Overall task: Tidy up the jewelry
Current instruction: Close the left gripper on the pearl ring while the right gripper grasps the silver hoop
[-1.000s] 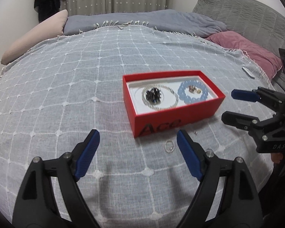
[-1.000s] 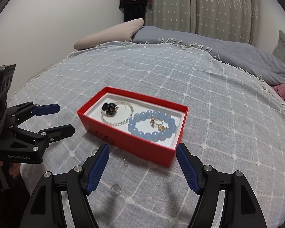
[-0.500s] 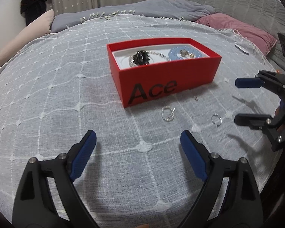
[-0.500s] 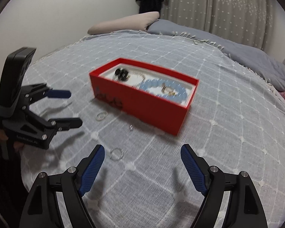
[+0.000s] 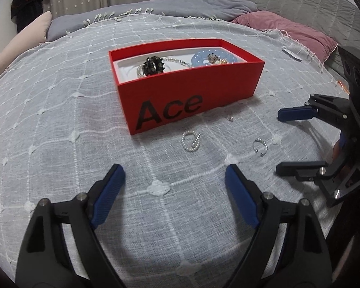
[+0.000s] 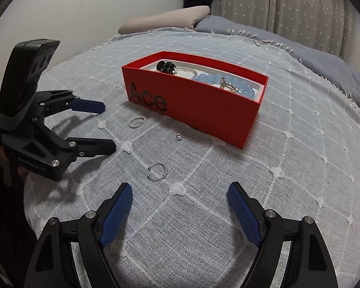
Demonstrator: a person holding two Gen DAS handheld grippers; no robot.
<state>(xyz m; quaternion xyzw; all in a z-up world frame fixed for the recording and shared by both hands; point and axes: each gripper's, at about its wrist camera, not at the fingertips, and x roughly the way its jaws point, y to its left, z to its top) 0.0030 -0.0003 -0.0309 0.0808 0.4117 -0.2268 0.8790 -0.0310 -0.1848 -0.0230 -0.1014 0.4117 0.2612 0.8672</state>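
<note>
On a grey checked bedspread stands a red box marked "Ace", its long side running left to right and rising slightly rightward in the left wrist view. Inside lie a black beaded ornament at left and a blue bead bracelet at right. Before the box lie a pearl hoop, a tiny stud and a beaded ring. The left gripper, jaws wide apart and empty, hovers nearer than the hoop. The right gripper, also spread and empty, has the ring just ahead, left of centre.
</note>
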